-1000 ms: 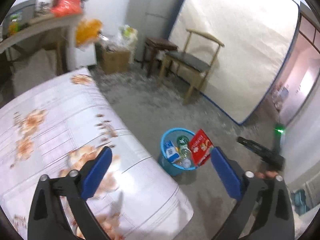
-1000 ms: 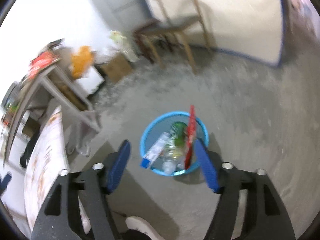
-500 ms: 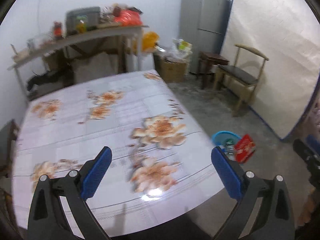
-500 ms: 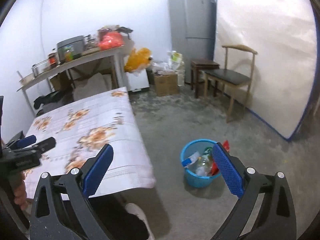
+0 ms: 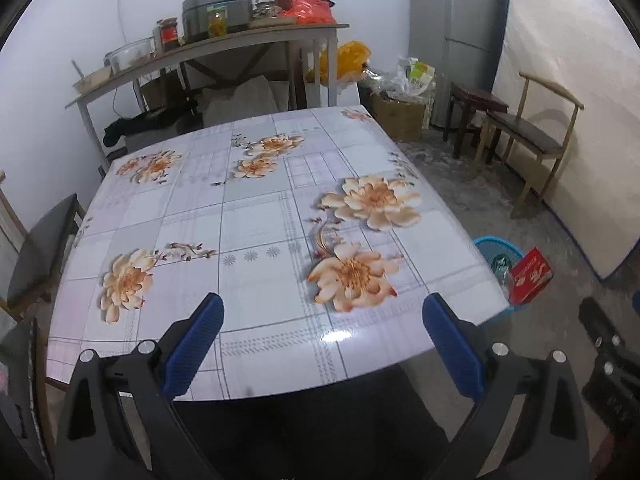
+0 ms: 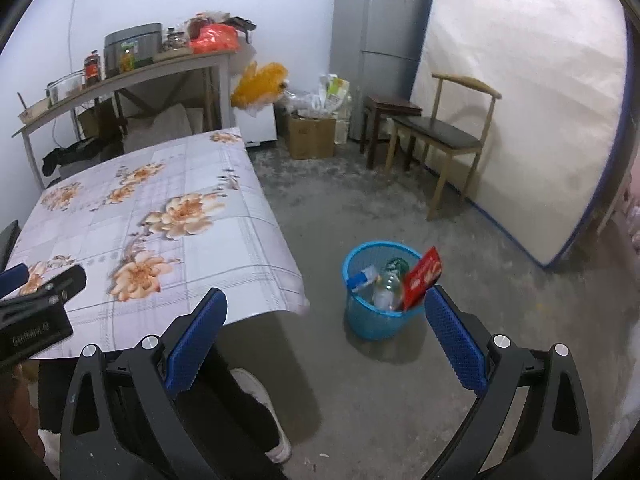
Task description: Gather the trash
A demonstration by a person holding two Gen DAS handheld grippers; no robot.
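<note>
A blue mesh trash basket [image 6: 362, 316] stands on the concrete floor right of the table; it also shows in the left wrist view [image 5: 486, 245]. It holds a red packet [image 6: 422, 276], a clear bottle [image 6: 387, 290] and a white-blue carton [image 6: 360, 278]. My left gripper [image 5: 322, 344] is open and empty above the near edge of the floral table [image 5: 256, 224]. My right gripper [image 6: 326, 340] is open and empty, held above the floor short of the basket.
A wooden chair [image 6: 448, 140], a dark stool [image 6: 390, 110] and a grey fridge [image 6: 380, 28] stand at the back. A mattress [image 6: 520, 100] leans on the right wall. A cluttered shelf table [image 5: 208, 48] stands behind. A dark chair [image 5: 36, 248] is at the table's left.
Both grippers have pulled up and back from over the basket. The left view swung left onto the table top; the right view rose to show the room. Both stayed open.
</note>
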